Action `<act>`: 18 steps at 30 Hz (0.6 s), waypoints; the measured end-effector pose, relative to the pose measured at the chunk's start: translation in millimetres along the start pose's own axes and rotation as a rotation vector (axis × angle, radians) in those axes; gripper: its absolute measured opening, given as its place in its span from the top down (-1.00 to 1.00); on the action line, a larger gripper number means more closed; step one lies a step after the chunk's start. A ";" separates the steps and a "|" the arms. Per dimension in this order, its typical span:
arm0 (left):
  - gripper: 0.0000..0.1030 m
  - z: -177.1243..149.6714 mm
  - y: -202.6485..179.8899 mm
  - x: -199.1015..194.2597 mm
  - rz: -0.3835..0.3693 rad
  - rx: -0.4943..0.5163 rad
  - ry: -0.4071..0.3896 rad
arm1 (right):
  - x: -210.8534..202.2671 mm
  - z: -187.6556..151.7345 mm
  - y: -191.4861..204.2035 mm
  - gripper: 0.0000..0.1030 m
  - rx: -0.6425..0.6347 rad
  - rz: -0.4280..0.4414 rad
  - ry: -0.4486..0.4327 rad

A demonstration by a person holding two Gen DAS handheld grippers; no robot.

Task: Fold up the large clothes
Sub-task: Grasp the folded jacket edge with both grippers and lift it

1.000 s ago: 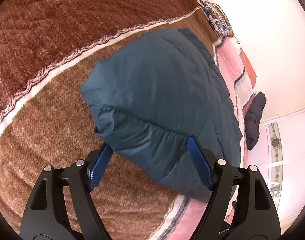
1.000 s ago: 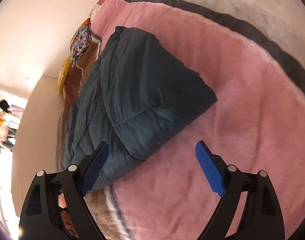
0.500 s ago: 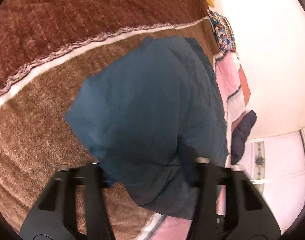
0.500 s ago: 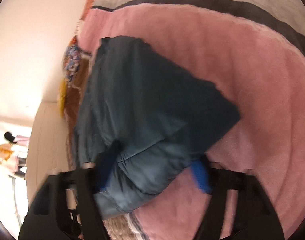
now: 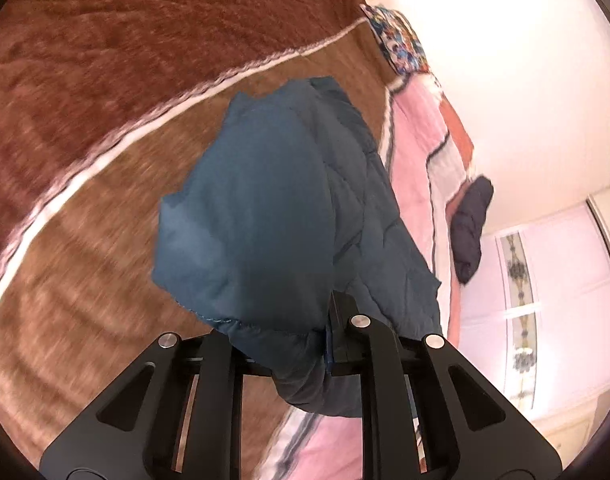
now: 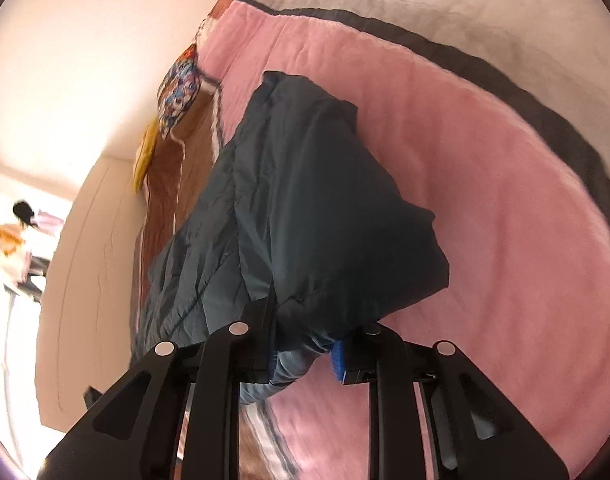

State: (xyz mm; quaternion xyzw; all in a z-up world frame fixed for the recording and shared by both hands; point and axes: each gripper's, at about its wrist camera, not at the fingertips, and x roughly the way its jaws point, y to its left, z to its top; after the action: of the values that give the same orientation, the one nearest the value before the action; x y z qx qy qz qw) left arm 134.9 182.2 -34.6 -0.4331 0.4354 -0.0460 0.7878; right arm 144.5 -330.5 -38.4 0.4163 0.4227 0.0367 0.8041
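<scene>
Slippage threatens: both claws, left claw point(image 5: 281, 344) and right claw point(image 6: 305, 350), are closing on the puffy jacket point(image 5: 265, 216) hem, which may slide free above the bed point(image 6: 505, 184).

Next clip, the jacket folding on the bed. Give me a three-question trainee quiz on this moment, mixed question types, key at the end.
1. True or false: the teal quilted jacket lies across both the brown blanket and the pink blanket.
2. What sits between the pads of the left tongs and of the right tongs? A) a pillow B) jacket fabric C) nothing
3. Fill in: a second, darker garment lies near the ____ edge of the left wrist view.

Key: 1 true; 2 B; 3 right
</scene>
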 end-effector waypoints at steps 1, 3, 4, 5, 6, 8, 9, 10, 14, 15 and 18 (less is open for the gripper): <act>0.70 -7.8 5.1 -6.1 0.002 0.006 0.009 | -4.1 -4.6 -0.6 0.58 -0.003 -0.004 0.005; 0.70 -28.0 16.0 -20.8 0.003 0.017 0.027 | -16.2 -17.7 -6.3 0.58 -0.012 -0.013 0.012; 0.70 -34.5 19.4 -25.1 0.003 0.022 0.031 | -23.4 -26.0 -9.0 0.58 -0.021 -0.023 0.015; 0.70 -45.2 24.2 -32.1 0.008 0.036 0.035 | -26.7 -31.1 -9.8 0.58 -0.027 -0.033 0.018; 0.70 -52.8 26.7 -36.5 0.015 0.050 0.039 | -33.6 -39.6 -13.7 0.58 -0.035 -0.044 0.022; 0.70 -69.8 33.4 -46.5 0.034 0.079 0.046 | -41.4 -50.2 -16.8 0.58 -0.038 -0.055 0.024; 0.70 -77.2 37.1 -50.4 0.041 0.087 0.052 | -44.6 -55.3 -18.7 0.58 -0.039 -0.064 0.027; 0.70 -81.8 40.6 -52.5 0.046 0.090 0.056 | -48.6 -62.9 -22.1 0.58 -0.039 -0.074 0.030; 0.69 -101.5 57.0 -60.9 0.063 0.100 0.078 | -53.5 -82.6 -30.2 0.58 -0.045 -0.109 0.038; 0.68 -105.5 61.0 -62.2 0.067 0.106 0.081 | -54.3 -88.1 -31.9 0.58 -0.051 -0.118 0.040; 0.67 -112.8 71.6 -62.9 0.067 0.104 0.089 | -51.7 -96.0 -36.4 0.58 -0.059 -0.134 0.044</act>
State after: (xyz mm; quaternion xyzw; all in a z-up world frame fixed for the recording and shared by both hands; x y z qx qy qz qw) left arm -7.6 182.5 -73.3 -0.3743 0.4814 -0.0615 0.7902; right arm 32.5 -314.1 -58.8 0.3622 0.4661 0.0045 0.8072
